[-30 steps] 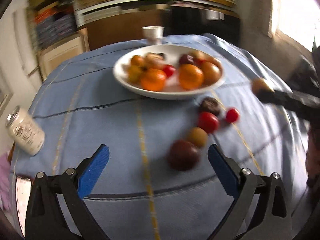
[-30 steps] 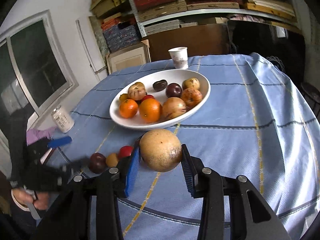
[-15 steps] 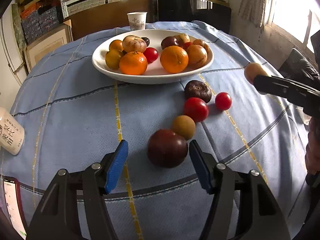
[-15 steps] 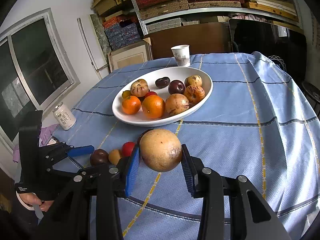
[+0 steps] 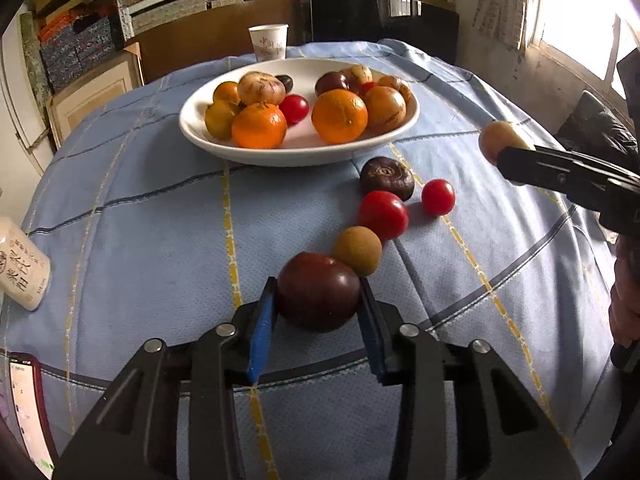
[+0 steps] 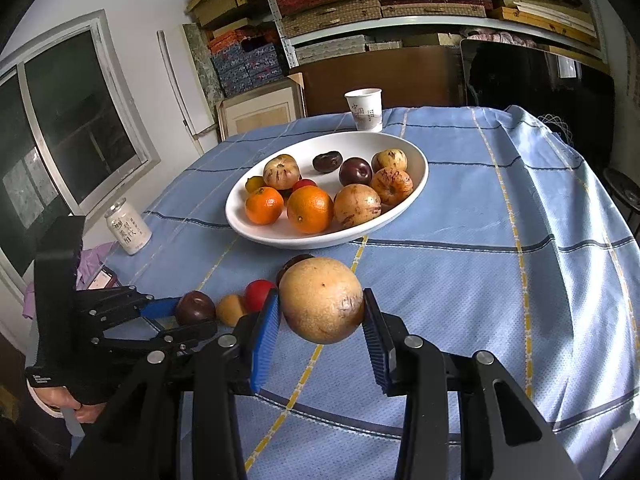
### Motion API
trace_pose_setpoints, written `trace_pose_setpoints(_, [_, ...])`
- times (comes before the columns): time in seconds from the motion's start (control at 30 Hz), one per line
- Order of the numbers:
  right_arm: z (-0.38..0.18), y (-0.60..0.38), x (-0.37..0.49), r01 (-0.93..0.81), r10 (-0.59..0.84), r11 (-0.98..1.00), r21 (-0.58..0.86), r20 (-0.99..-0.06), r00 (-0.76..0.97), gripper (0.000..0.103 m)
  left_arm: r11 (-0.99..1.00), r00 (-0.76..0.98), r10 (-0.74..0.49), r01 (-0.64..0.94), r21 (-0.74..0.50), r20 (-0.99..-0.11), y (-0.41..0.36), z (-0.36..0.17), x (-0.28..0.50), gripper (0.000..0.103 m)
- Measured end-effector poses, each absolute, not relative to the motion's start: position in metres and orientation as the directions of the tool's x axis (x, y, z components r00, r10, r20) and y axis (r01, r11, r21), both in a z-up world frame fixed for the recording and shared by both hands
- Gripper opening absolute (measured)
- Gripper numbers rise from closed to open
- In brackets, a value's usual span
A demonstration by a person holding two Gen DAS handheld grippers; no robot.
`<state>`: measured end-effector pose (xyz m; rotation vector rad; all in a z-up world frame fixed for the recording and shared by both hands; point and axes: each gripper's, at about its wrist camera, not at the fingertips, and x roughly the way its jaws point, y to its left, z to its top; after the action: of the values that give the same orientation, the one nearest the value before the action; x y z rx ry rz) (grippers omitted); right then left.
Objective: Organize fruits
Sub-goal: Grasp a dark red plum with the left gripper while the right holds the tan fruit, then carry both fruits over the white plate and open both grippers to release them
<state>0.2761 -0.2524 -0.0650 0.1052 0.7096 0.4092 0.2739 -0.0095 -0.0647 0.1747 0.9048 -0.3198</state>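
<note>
Left wrist view: left gripper pinched on the dark plum, blue pads pressed to both sides, plum apparently resting on the blue tablecloth. Best bet here: straight lift first, no dragging, since the small tan fruit sits touching or just beside it and would roll. Then over the near rim of the white bowl and down into the bare patch between the two oranges, low release to avoid bouncing. Round, smooth skin, so grip probably needs to stay centred. Bottom of the plum hidden, so hard to say whether lifted yet. Can cut off at the left edge.

Right wrist view: right gripper clamped around the big tan pear, held up off the table, near the bowl's front edge. Same drill: over the rim, into free space at the back. Pear blocks most of the wrinkled dark fruit behind it, and one small tomato not visible at all from here. Paper cup just beyond the bowl, worth steering clear of.
</note>
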Motion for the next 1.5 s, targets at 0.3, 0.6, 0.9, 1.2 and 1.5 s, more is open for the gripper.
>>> trace_pose_setpoints(0.3, [-0.058,-0.252,0.275,-0.362,0.447,0.894,0.265,-0.600,0.664,0.041,0.942,0.629,-0.190,0.334,0.041,-0.754,-0.010,-0.040,0.259,0.038])
trace_pose_setpoints(0.6, [-0.026,-0.252,0.316,-0.397,0.494,0.869,0.295,-0.555,0.669,0.041,0.959,0.658,-0.235,0.276,-0.061,-0.715,0.007,0.012,0.319,0.038])
trace_pose_setpoints(0.9, [-0.023,-0.238,0.409,-0.332,0.427,0.904,0.268,-0.562,0.708,0.041,0.981,0.650,-0.183,0.171,-0.092,-0.737,0.003,0.014,0.437,0.038])
trace_pose_setpoints(1.2, [-0.044,-0.220,0.445,-0.326,0.408,0.913,0.247,-0.601,0.687,0.043,0.988,0.650,-0.147,0.139,-0.073,-0.746,-0.010,-0.007,0.478,0.052])
trace_pose_setpoints(1.5, [-0.023,-0.243,0.388,-0.351,0.439,0.898,0.264,-0.516,0.735,0.052,0.994,0.737,-0.107,0.105,-0.043,-0.668,0.001,0.028,0.412,0.097])
